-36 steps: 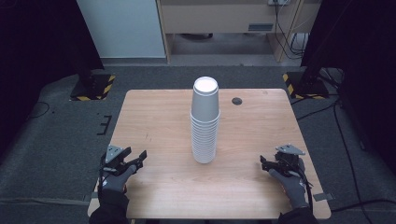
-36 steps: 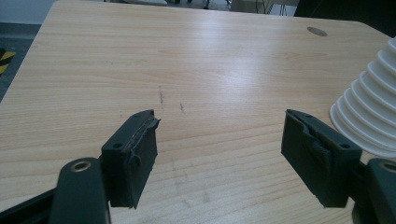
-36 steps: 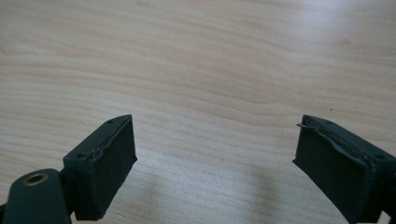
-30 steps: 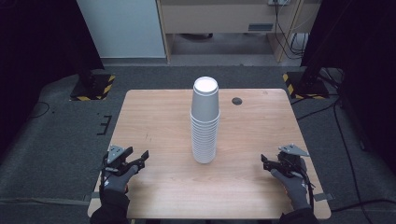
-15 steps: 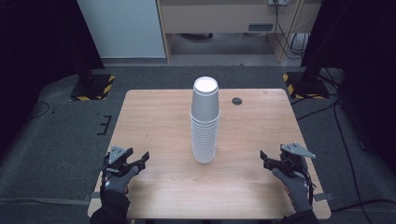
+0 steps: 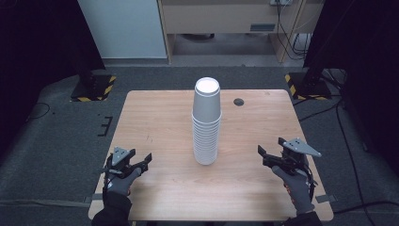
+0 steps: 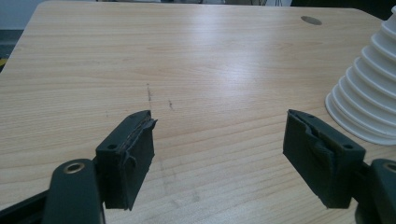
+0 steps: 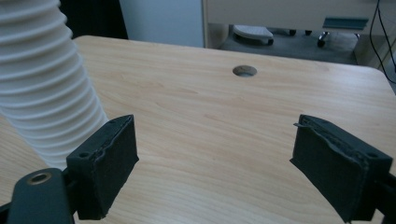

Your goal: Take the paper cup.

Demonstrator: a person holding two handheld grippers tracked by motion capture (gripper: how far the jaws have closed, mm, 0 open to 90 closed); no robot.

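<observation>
With both tools released, the left tool [image 6: 137,162] and right tool [image 6: 268,157] should probably approach the upside-down cup stack [image 6: 206,123] at mid-surface [image 6: 155,117] level, pinching only the top cup so it doesn't topple.

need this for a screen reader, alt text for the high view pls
A tall stack of white paper cups stands upside down mid wooden table. Gloved hands hold an open left tool and open right tool near the front corners, both empty.
</observation>
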